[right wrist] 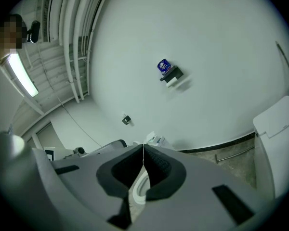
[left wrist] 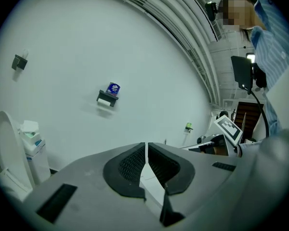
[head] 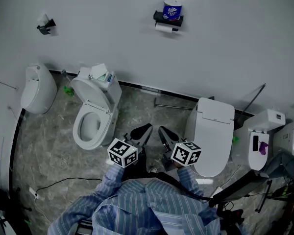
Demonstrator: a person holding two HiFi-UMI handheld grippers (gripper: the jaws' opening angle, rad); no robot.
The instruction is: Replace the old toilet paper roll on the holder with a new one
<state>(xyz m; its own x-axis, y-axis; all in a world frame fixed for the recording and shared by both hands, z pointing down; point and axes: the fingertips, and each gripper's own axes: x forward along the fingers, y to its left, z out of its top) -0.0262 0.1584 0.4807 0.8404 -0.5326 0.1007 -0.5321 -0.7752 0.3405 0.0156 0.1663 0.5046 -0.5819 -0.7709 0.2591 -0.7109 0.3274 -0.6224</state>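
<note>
Though empty, L hand-held gripper [left wrist: 146, 148] & R hand-held gripper [right wrist: 143, 150] clenched; wrapped roll [head: 172, 10] atop holder [head: 167, 19].

The holder [head: 167, 19] is sitting at upper centre of frame, the new roll [head: 172, 9] standing on it, the old roll [head: 165, 27] hanging beneath. You are holding the left gripper [head: 146, 128] and right gripper [head: 162, 129] side by side between the open toilet [head: 93, 116], left, and the closed toilet [head: 213, 136], right.

A black wall-mounted holder [head: 160, 17] is fixed on the white wall. A new roll in a blue printed wrapper [head: 172, 10] stands upright on top of it. The white old roll [head: 165, 28] lies level just beneath.
</note>
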